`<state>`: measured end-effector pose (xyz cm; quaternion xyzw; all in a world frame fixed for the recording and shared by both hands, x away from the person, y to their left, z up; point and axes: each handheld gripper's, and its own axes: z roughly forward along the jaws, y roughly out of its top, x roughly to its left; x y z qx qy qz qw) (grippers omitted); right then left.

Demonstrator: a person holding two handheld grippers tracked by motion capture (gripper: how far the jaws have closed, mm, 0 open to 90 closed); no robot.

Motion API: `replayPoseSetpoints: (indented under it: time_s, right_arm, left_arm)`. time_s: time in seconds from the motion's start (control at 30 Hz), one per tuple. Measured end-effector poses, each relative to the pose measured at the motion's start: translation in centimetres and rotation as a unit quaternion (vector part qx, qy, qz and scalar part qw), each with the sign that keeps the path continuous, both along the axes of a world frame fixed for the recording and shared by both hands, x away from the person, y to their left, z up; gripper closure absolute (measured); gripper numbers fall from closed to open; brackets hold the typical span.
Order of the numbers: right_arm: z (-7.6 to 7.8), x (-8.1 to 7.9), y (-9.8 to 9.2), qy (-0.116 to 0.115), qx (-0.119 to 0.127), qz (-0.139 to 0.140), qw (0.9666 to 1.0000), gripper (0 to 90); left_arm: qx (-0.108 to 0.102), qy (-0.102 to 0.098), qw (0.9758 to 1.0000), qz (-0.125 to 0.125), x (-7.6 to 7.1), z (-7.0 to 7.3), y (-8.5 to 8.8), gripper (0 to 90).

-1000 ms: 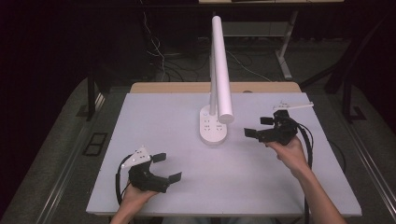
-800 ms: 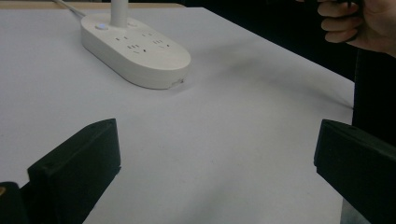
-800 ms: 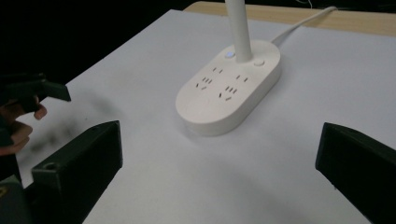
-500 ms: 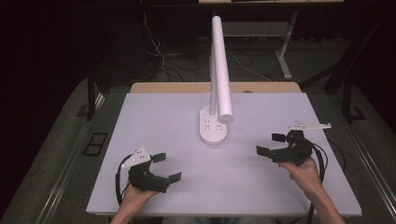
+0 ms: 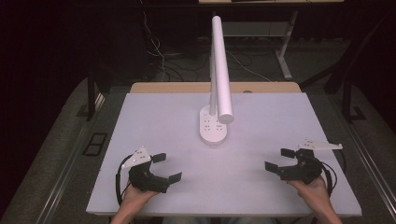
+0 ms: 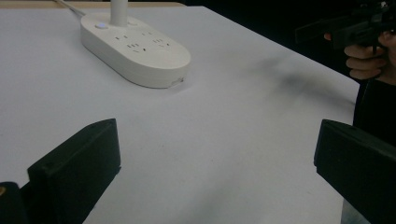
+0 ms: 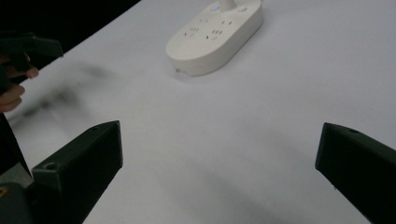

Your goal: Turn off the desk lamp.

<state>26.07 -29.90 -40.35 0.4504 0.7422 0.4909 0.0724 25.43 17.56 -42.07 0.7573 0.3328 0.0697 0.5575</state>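
Two things stood out on the white table [image 5: 261,186]: the desk lamp [image 5: 214,126] sat untouched at centre, and the right gripper [image 5: 286,161] had pulled back from it to the near edge, mirroring the left gripper [image 5: 164,167]. Both held nothing, jaws spread wide, suggesting a rest pose.

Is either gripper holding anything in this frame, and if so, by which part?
Nothing is held. The left gripper and right gripper both have their jaws wide open over the bare white table, apart from the white oval lamp base.
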Motion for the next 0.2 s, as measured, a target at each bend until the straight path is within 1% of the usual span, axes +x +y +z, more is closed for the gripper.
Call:
replayPoseSetpoints:
  time_s: [0.07, 0.13, 0.17, 0.2]
  right_arm:
    - [-0.35, -0.41, 0.00, 0.002, -0.006, -0.003, 1.0000, 0.6]
    - [-0.58, -0.69, -0.01, 0.004, -0.006, -0.003, 1.0000, 0.6]
    - [-0.67, -0.75, 0.00, 0.000, -0.011, -0.004, 0.9999, 0.6]
    - [-0.70, -0.80, -0.02, 0.000, -0.009, -0.005, 0.9999, 0.6]
  left_arm:
    - [-0.001, 0.001, 1.0000, 0.000, 0.01, -0.01, 0.02, 0.0]
    - [-0.001, 0.001, 1.0000, 0.000, 0.05, -0.01, 0.05, 0.0]
    - [-0.001, 0.001, 1.0000, 0.000, 0.05, -0.01, 0.05, 0.0]
    - [-0.001, 0.001, 1.0000, 0.000, 0.05, -0.01, 0.05, 0.0]
